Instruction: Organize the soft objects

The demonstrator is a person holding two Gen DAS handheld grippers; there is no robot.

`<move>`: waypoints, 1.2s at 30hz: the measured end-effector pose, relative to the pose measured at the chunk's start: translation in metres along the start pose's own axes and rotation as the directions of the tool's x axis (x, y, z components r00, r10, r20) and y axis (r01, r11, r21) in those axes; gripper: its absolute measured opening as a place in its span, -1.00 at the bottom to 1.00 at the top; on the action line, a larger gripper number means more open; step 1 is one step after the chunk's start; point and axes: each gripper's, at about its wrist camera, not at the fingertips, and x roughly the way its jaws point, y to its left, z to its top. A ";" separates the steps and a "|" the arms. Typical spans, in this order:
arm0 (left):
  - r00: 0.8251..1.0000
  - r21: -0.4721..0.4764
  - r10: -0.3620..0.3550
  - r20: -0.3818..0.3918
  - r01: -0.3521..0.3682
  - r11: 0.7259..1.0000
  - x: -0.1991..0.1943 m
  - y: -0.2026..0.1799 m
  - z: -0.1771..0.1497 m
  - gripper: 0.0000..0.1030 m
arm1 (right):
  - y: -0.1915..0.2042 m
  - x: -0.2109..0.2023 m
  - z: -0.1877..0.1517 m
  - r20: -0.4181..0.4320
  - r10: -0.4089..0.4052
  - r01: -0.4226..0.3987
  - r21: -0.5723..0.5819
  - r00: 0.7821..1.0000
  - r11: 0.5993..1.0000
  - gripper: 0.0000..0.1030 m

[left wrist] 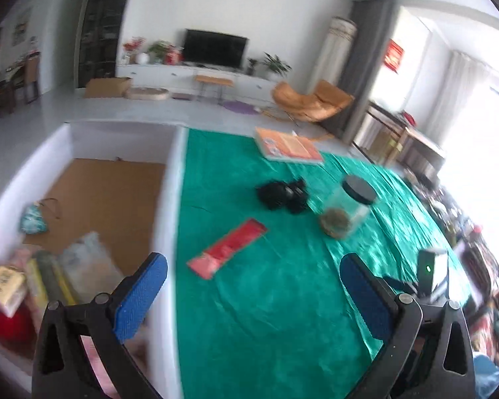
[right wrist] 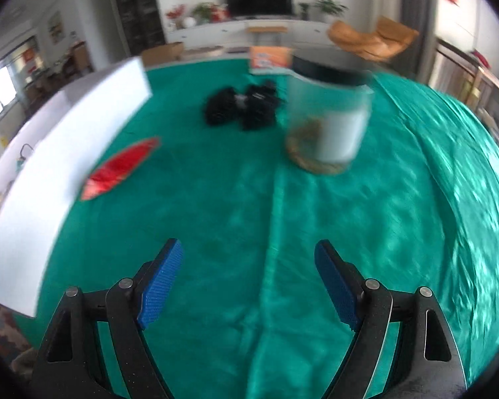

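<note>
A green cloth [left wrist: 266, 299] covers the table. On it lie a red flat packet [left wrist: 228, 252] [right wrist: 119, 169], a black crumpled soft item [left wrist: 282, 194] [right wrist: 243, 106], a clear jar with a black lid [left wrist: 349, 206] [right wrist: 329, 113] and an orange book [left wrist: 287, 144] [right wrist: 269, 57]. My left gripper [left wrist: 252, 286] is open over the box wall and the cloth's near edge, nothing between its blue pads. My right gripper [right wrist: 249, 276] is open above bare cloth, short of the jar, holding nothing.
A white-walled box [left wrist: 174, 199] [right wrist: 66, 153] with a cardboard floor stands left of the cloth. It holds a teal pouch [left wrist: 33, 219], a clear bag [left wrist: 86, 259] and several packets [left wrist: 6, 286]. Another device with a green light [left wrist: 430, 271] is at the right.
</note>
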 end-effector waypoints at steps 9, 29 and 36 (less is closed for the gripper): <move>0.964 0.158 -0.040 -0.263 0.084 0.984 0.176 -0.104 -0.037 1.00 | -0.083 0.018 0.000 0.001 -0.167 0.165 0.150 0.986 0.975 0.63; 0.973 0.313 0.087 -0.215 -0.016 0.950 0.226 -0.130 -0.046 1.00 | -0.086 0.023 -0.007 0.016 -0.180 0.176 0.136 0.984 0.975 0.70; 0.973 0.313 0.088 -0.215 -0.017 0.950 0.226 -0.130 -0.047 1.00 | -0.086 0.023 -0.007 0.016 -0.180 0.177 0.136 0.983 0.975 0.70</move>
